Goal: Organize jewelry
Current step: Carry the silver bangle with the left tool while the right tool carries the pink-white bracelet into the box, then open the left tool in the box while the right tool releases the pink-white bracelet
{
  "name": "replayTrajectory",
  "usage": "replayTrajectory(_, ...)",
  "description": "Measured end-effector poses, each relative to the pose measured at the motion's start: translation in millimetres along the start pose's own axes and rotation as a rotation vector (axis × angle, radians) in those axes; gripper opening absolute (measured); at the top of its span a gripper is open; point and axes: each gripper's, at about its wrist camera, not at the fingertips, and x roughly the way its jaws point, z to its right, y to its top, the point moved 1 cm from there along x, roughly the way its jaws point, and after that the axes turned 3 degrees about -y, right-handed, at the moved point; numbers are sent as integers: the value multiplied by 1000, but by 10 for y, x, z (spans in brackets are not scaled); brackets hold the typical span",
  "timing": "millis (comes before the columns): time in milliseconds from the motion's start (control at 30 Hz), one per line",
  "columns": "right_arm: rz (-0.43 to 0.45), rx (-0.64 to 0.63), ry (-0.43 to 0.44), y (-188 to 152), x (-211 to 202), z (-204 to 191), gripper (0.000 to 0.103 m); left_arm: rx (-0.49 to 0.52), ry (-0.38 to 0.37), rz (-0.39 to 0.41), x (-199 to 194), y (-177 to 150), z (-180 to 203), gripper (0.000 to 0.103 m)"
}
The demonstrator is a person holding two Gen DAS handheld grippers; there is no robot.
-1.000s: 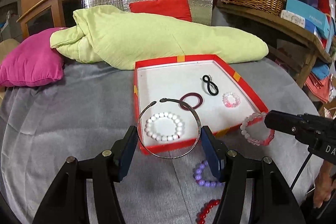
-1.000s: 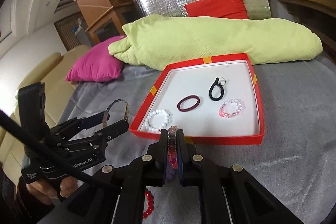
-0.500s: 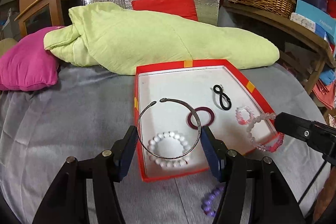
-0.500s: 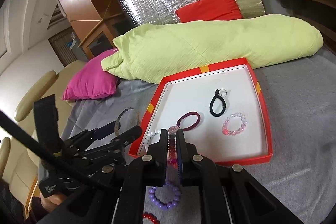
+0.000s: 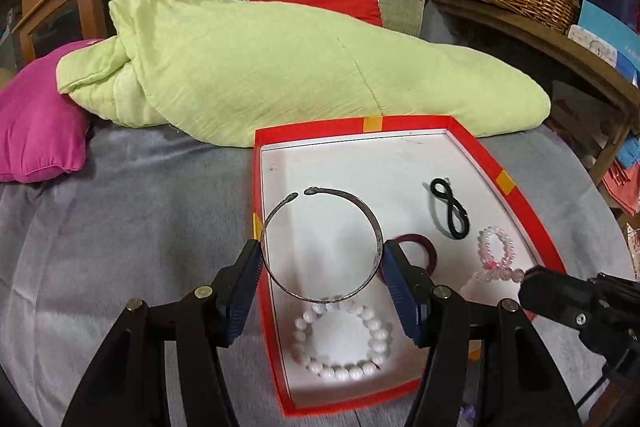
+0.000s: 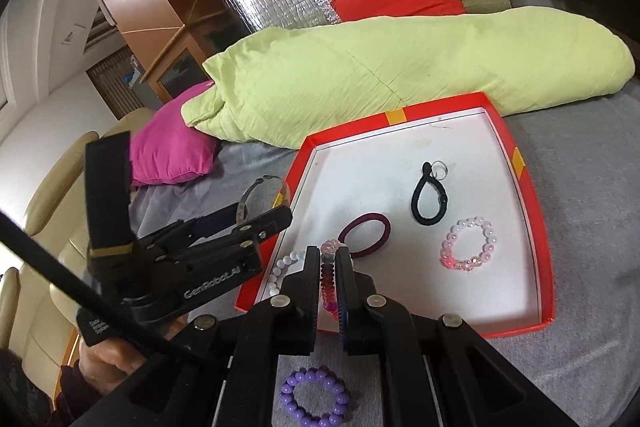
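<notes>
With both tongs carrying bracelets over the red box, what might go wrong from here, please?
1. The bangle, held only at its sides by the left tongs, may land on the white beads.
2. The pink bracelet in the right tongs hangs near the box edge and could drop outside, by the purple beads.

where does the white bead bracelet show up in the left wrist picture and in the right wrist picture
Left wrist: the white bead bracelet lies low in the centre, in the red tray's near end, just below the silver bangle.
Right wrist: only a few of its beads show, left of centre, between the two claws.
Shared landmark: the black looped hair tie inside the tray.
</notes>
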Motion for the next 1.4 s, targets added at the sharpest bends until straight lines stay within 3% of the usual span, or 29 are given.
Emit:
replayTrajectory(400, -45, 28, 26, 11, 180, 46, 8, -16, 12, -60, 375, 134, -99, 63)
replayTrajectory(833, -92, 42, 7, -62, 226, 80, 8, -9, 42, -97, 494, 118, -63, 63)
replayTrajectory(1033, -87, 93, -26, -38, 178, 225, 11, -11, 45, -47, 332, 154, -38, 63)
replayTrajectory(1200, -37, 127, -41, 27, 6, 356, 11, -11, 89, -16, 138, 168, -59, 64)
replayTrajectory(1400, -35, 142, -52, 36, -106, 400, 11, -18, 152, 0, -115, 118, -57, 65)
